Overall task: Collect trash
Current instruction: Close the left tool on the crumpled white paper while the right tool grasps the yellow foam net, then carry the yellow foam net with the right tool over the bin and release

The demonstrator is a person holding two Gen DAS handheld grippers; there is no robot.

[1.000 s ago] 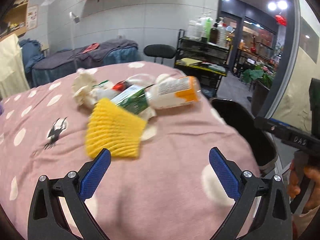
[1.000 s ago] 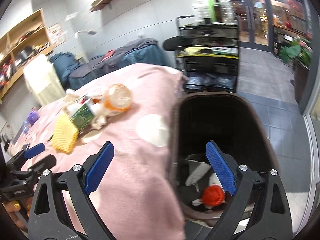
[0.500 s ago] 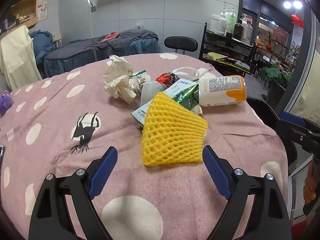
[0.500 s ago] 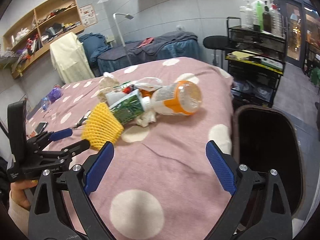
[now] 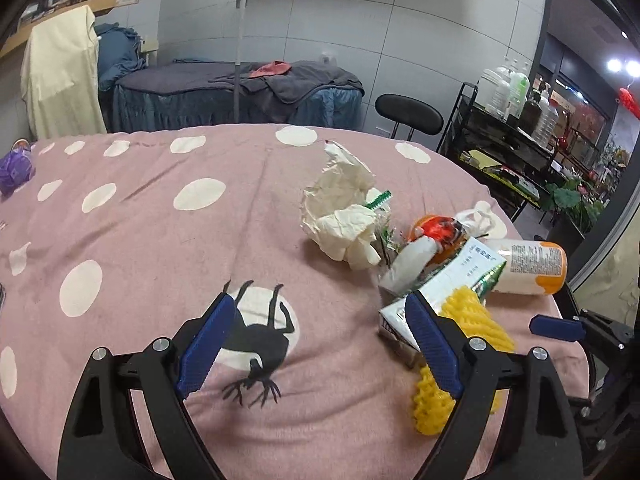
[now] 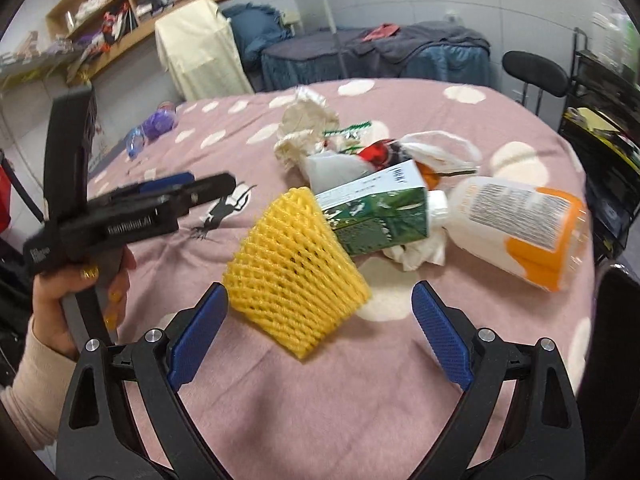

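A pile of trash lies on the pink dotted tablecloth (image 5: 160,240): crumpled paper (image 5: 340,208), a red wrapper (image 5: 440,228), a green-and-white carton (image 6: 376,208), a white-and-orange bottle (image 6: 520,224) on its side and a yellow foam net (image 6: 296,272). My right gripper (image 6: 320,304) is open just in front of the net, which lies beyond its fingertips, untouched. My left gripper (image 5: 318,312) is open and empty over the black deer print (image 5: 260,336), left of the pile. A hand holds the left gripper (image 6: 188,186) at the left of the right wrist view.
A dark bin (image 6: 618,300) stands off the table's right edge. A purple object (image 5: 16,168) lies at the table's far left. Behind the table are a black stool (image 5: 408,112), a black rack with bottles (image 5: 512,128) and a covered bed (image 5: 240,92).
Both grippers swung left. The right one went from over the bin to the yellow net. The left one passed the pile and now sits over the deer print, its jaws slightly narrower.
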